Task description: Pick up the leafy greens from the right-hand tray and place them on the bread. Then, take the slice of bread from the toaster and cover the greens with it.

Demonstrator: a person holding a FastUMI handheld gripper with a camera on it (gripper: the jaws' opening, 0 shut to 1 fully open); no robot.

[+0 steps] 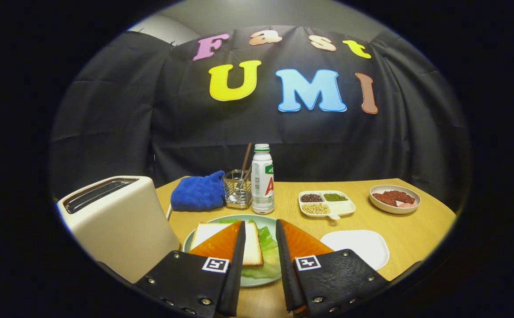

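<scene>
The leafy greens [268,254] lie on a green plate [221,221] under a slice of bread [228,245], just ahead of the tool [259,229], whose fingers stand apart with a gap between them, holding nothing. The toaster [115,223] stands left of the fingers and a white tray [358,247] right of them. Beyond them on the tabletop [416,229] are a bottle [262,181], a blue cloth [197,192] and a divided dish [327,204].

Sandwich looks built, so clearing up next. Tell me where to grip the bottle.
Grip the bottle around its straight body under the cap, coming level from the front. It stands upright, with the rack close on its left. The gripper is open over the plate.
</scene>
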